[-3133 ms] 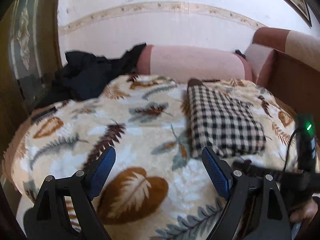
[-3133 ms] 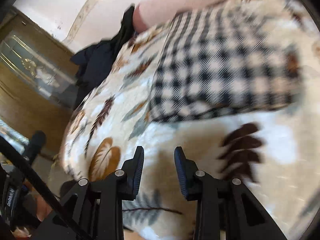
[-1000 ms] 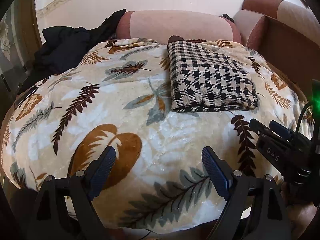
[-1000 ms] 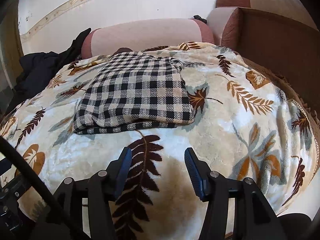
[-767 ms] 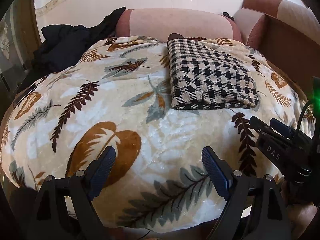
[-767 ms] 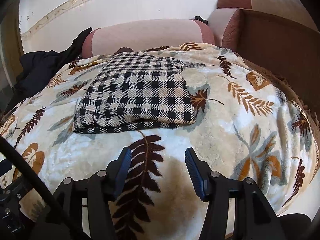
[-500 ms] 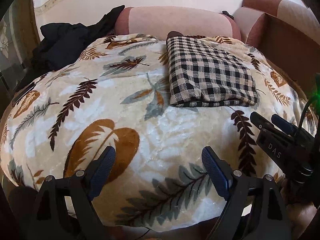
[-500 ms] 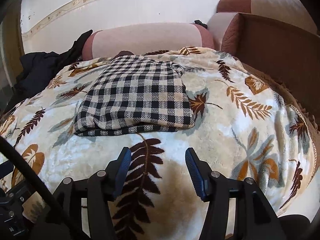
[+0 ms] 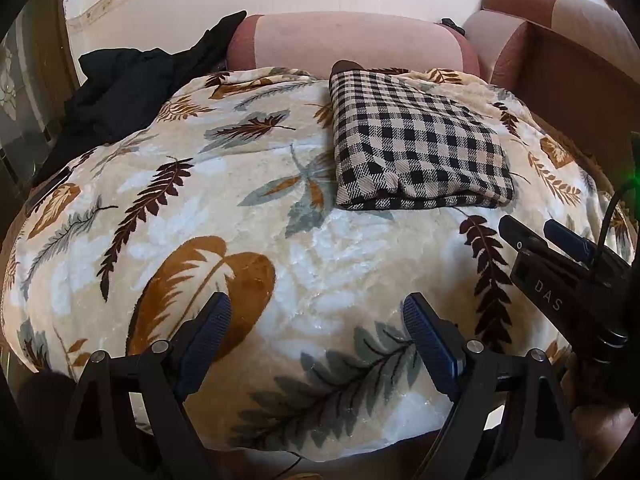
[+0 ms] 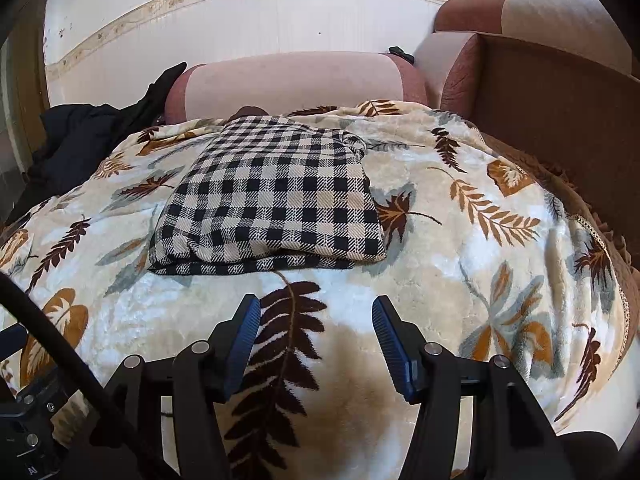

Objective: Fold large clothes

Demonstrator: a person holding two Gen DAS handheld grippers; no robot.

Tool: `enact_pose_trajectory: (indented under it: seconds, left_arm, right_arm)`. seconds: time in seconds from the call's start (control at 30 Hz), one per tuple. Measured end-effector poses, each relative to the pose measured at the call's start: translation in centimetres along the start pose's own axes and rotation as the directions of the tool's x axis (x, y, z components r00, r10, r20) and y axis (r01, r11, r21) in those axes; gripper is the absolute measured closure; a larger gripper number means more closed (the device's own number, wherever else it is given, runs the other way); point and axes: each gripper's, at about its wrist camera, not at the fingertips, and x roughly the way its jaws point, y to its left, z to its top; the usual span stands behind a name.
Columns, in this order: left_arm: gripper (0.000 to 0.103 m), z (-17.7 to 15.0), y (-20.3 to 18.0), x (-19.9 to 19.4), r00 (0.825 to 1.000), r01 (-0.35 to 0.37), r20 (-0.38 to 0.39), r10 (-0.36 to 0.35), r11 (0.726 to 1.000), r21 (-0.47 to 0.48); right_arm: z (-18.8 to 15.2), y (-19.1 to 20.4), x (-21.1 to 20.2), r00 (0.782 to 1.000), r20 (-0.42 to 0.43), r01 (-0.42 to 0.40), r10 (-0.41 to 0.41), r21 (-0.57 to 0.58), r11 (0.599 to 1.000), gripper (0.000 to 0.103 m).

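Observation:
A black-and-beige checked garment (image 9: 416, 152) lies folded into a flat rectangle on a leaf-patterned blanket (image 9: 224, 208); it also shows in the right wrist view (image 10: 272, 200). My left gripper (image 9: 316, 332) is open and empty, above the blanket's near edge, well short of the garment. My right gripper (image 10: 316, 332) is open and empty, just in front of the garment's near folded edge. The right gripper's body (image 9: 560, 276) shows at the right of the left wrist view.
A pile of black clothes (image 9: 132, 88) lies at the blanket's far left, also in the right wrist view (image 10: 80, 136). A pink bolster (image 9: 348, 44) lies along the back wall. A brown sofa armrest (image 10: 560, 92) borders the right side.
Both grippers have drawn back a little toward the near edge and risen slightly. The folded garment has stayed in place. Both grippers stay open.

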Motion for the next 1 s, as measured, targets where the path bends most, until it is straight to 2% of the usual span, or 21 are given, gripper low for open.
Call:
enact_pose_trajectory:
  seconds: [1.0]
  left_arm:
    - [0.016, -0.27, -0.51, -0.67, 1.0, 0.005, 0.01, -0.005, 1.0, 0.027]
  right_arm:
    - [0.22, -0.54, -0.19, 1.0, 0.022, 0.022, -0.023, 0.013, 1.0, 0.038]
